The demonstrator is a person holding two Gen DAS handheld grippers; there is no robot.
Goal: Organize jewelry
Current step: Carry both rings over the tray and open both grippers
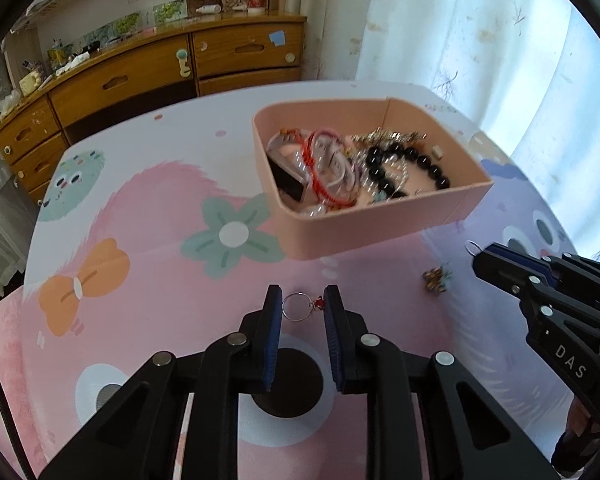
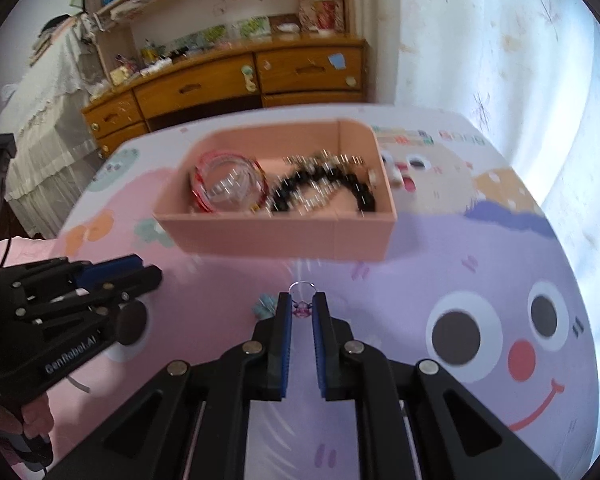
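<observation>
Left wrist view, left tongs (image 1: 302,300): jaws moderately apart, gripping nothing; a silver ring with a red charm (image 1: 299,307) lies flat on the surface between the fingertips, red charm toward the right finger.
Right tongs (image 2: 302,303): jaws narrowly apart around a ring with a purple stone (image 2: 302,298); the stone sits between the tips and the wire loop points forward past them toward the box. Blur hides whether the pads touch it.
Right tongs seen from the left camera (image 1: 478,254): the same loop pokes out beyond the tip.
Loose piece: a small gold and green ornament (image 1: 436,278) lies on the surface between the two tongs, apart from both.
Open room: bare printed cloth on the surface (image 1: 160,320) lies between both tongs and the box.
Pink box (image 1: 380,220): ahead of both tongs, long axis running left to right, near wall facing them; it holds black bead bracelets (image 1: 404,168), red cords and a watch.
Edges: the surface's far edge runs just behind the box; a wooden dresser (image 1: 140,76) and a curtain (image 1: 480,40) stand beyond.
</observation>
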